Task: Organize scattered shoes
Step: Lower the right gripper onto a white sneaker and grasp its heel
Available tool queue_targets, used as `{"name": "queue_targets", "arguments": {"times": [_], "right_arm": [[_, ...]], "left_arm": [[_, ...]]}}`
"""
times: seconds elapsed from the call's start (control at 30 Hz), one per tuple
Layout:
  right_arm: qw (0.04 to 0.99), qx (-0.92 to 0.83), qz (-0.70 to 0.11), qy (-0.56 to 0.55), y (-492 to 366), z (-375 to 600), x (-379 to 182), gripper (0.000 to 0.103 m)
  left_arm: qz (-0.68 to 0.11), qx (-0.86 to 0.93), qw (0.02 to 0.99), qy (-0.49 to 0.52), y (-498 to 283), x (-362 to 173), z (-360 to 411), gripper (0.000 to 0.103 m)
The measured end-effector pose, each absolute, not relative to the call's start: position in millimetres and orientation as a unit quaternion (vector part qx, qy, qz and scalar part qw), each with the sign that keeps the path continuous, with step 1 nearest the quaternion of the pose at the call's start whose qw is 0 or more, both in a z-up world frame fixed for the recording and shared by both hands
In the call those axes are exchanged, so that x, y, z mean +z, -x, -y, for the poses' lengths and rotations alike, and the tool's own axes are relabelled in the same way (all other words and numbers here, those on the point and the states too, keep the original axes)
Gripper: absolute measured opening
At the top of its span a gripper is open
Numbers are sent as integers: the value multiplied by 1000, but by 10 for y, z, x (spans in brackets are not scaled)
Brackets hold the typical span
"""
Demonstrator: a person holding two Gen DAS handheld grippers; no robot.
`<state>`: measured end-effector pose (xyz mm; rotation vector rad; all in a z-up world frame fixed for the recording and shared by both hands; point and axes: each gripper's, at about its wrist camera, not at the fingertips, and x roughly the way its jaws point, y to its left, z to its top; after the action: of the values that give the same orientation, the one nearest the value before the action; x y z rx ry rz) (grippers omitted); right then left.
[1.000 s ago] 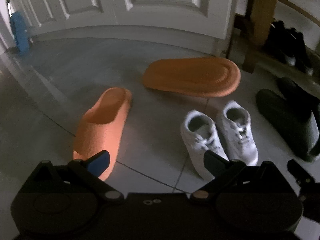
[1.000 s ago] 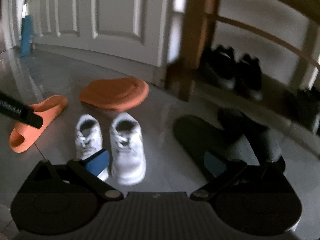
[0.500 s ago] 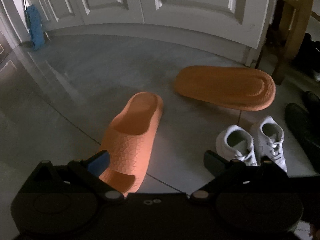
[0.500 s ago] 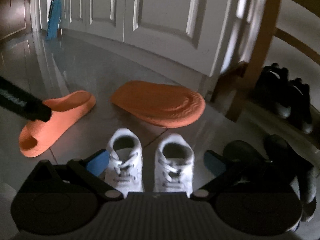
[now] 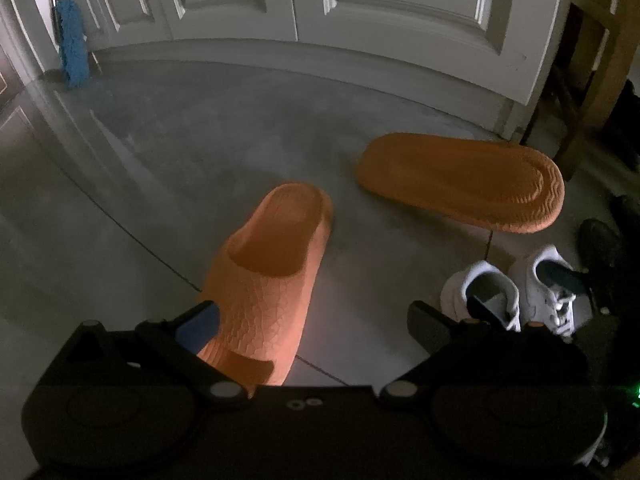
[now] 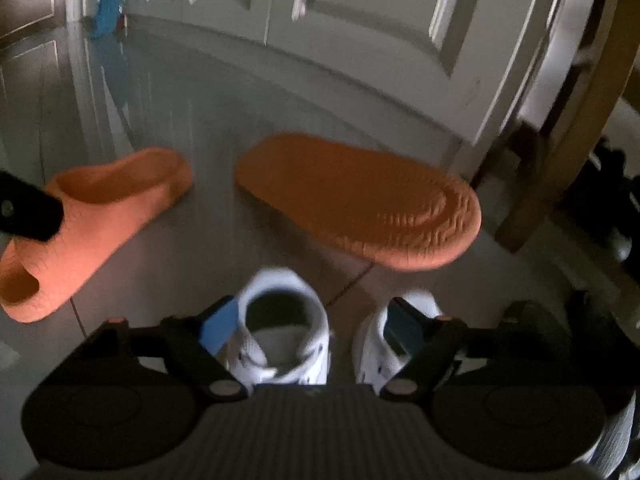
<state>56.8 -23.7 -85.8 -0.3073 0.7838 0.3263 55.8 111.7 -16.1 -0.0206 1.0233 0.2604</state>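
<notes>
An orange slide [image 5: 268,284] lies upright on the grey floor, its toe end between the fingers of my open left gripper [image 5: 310,326]. Its mate [image 5: 460,180] lies sole-up beyond it, near the white door. Two white sneakers [image 5: 512,296] stand side by side at the right. My right gripper [image 6: 312,326] is open over them: the left sneaker [image 6: 284,320] sits between its fingers and the right sneaker [image 6: 384,344] lies under the right finger. The upright slide [image 6: 92,216] and the overturned one [image 6: 360,200] also show in the right wrist view.
A white panelled door [image 5: 320,12] closes off the back. A wooden shoe rack [image 6: 568,140] with dark shoes stands at the right, with black shoes [image 5: 608,256] on the floor before it. A blue mop [image 5: 72,56] leans at the far left.
My left gripper has moved left and forward, so the upright slide now lies between its fingers. My right gripper has swung left from the black shoes onto the white sneakers and come closer.
</notes>
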Motion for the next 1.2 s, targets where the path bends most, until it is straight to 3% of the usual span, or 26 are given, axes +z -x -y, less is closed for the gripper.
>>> {"name": "queue_targets", "arguments": {"times": [0.2, 0.47, 0.5, 0.53, 0.63, 0.73, 0.8, 0.93, 1.07, 1.2], "right_arm": [[899, 151, -379, 156, -630, 241, -809, 83], [874, 173, -412, 189, -834, 100, -922, 67], [872, 177, -414, 193, -845, 84, -948, 64], [869, 181, -419, 192, -856, 80, -964, 54], [861, 186, -435, 185, -908, 81, -1007, 52], [852, 200, -436, 212, -934, 23, -1015, 38], [842, 205, -459, 194, -986, 34, -1039, 26], [842, 204, -474, 155, -1032, 129, -1066, 20], [837, 179, -516, 32, -1128, 412, -1040, 17], [844, 161, -511, 7, -973, 559, -973, 15]], "left_arm": [[-483, 117, 868, 7, -773, -258, -1106, 101], [-503, 97, 859, 3, -868, -424, -1046, 101], [-506, 95, 858, 5, -866, -439, -1046, 101], [-509, 93, 856, 8, -862, -455, -1049, 101], [-513, 93, 853, 9, -851, -469, -1076, 101], [-514, 97, 852, 14, -855, -456, -1117, 101], [-513, 99, 853, 15, -852, -447, -1126, 101], [-510, 100, 854, 14, -847, -427, -1097, 101], [-506, 98, 857, 15, -842, -386, -1062, 101], [-499, 94, 861, 12, -811, -327, -1010, 101]]}}
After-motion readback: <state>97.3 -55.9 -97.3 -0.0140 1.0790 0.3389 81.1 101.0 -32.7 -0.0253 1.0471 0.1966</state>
